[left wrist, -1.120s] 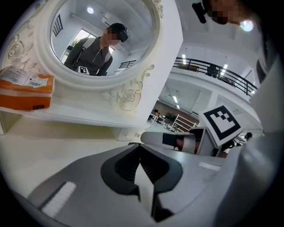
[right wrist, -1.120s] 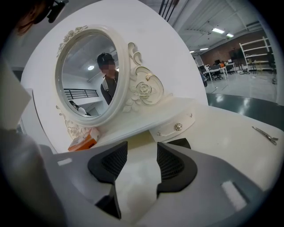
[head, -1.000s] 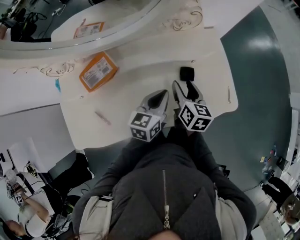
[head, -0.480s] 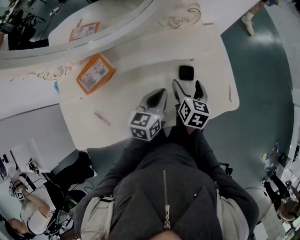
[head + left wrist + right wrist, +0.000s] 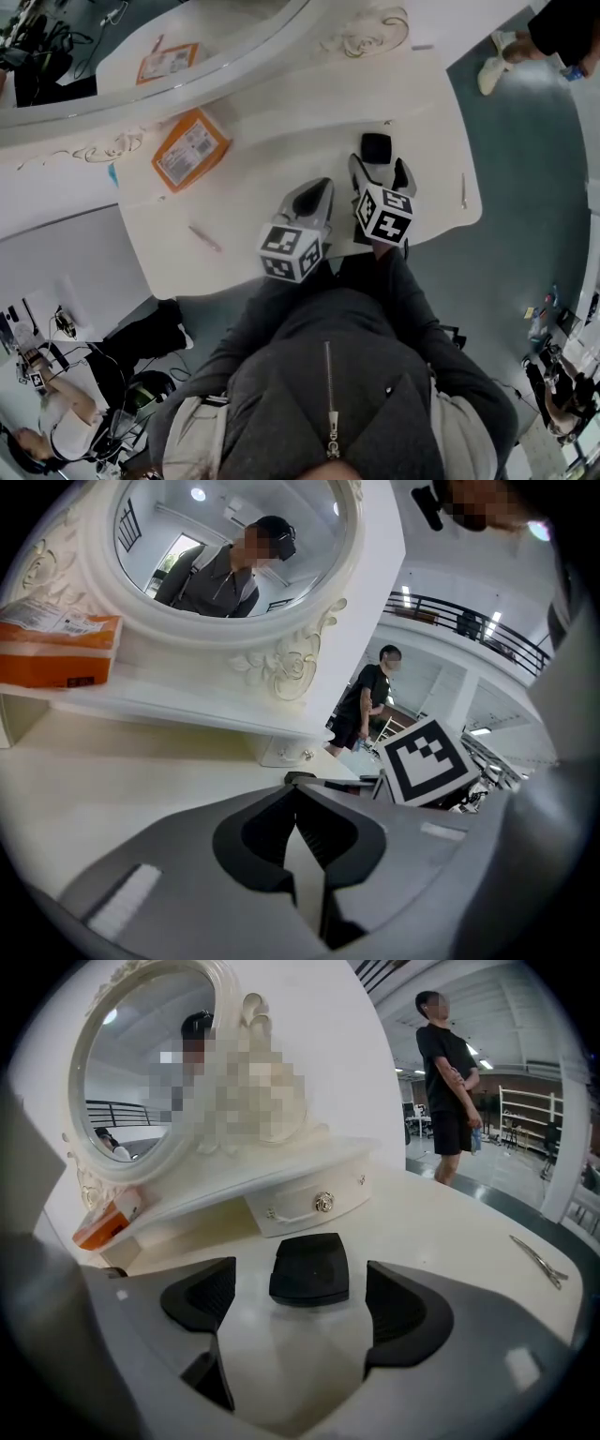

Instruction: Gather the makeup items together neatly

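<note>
A black square compact (image 5: 376, 146) lies flat on the white vanity table (image 5: 281, 122). In the right gripper view the compact (image 5: 309, 1267) sits just ahead of the jaws, its near edge between their tips. My right gripper (image 5: 378, 172) (image 5: 302, 1309) is open; its jaws have spread wide within the last second and neither pad touches the compact. Just left of it, my left gripper (image 5: 315, 195) (image 5: 296, 789) is shut with nothing in it. A pinkish pencil (image 5: 204, 237) lies far left near the front edge. A thin hair clip (image 5: 462, 190) (image 5: 539, 1262) lies at the right edge.
An orange box (image 5: 192, 148) (image 5: 56, 651) stands on the raised shelf under the oval mirror (image 5: 225, 555). A small drawer with a knob (image 5: 323, 1202) sits behind the compact. A person (image 5: 450, 1082) stands beyond the table's right side.
The right gripper's jaws have spread apart, and it has moved forward and down toward the compact, which now sits at their tips. The left gripper has stayed put.
</note>
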### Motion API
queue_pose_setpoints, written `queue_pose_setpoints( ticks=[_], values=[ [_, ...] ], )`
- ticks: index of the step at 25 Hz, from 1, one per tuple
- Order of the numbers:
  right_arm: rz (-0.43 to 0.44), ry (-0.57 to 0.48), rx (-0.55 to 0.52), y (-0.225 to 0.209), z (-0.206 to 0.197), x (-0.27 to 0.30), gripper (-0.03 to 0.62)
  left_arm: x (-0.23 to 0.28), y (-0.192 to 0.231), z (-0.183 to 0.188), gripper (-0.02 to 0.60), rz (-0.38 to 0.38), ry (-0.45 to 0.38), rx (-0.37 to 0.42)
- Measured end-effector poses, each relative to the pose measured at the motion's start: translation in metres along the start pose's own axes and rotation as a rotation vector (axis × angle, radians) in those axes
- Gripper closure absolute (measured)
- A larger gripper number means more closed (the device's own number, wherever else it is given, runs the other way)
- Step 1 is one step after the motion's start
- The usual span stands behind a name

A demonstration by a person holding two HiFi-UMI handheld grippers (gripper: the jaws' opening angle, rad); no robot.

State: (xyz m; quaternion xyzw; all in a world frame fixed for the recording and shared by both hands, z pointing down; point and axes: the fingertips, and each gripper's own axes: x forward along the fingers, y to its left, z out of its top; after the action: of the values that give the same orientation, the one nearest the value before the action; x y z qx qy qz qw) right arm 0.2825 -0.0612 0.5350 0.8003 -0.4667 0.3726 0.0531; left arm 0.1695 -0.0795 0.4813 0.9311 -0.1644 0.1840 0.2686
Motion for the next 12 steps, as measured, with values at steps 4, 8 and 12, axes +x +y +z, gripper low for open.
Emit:
queue_pose_setpoints(
  ticks=[4,8,12],
  values=[
    [-0.009,0.021,-0.019,-0.002,-0.001,0.01,0.164,0.002,0.005,0.001,0.571,0.011,-0.003,-0.011],
    [-0.014,0.051,-0.033,-0.002,-0.004,0.016,0.164,0.004,0.011,0.002,0.571,0.026,-0.001,-0.017],
    [-0.022,0.079,-0.05,-0.002,-0.006,0.02,0.166,0.004,0.016,0.004,0.571,0.045,-0.002,-0.021]
  ],
)
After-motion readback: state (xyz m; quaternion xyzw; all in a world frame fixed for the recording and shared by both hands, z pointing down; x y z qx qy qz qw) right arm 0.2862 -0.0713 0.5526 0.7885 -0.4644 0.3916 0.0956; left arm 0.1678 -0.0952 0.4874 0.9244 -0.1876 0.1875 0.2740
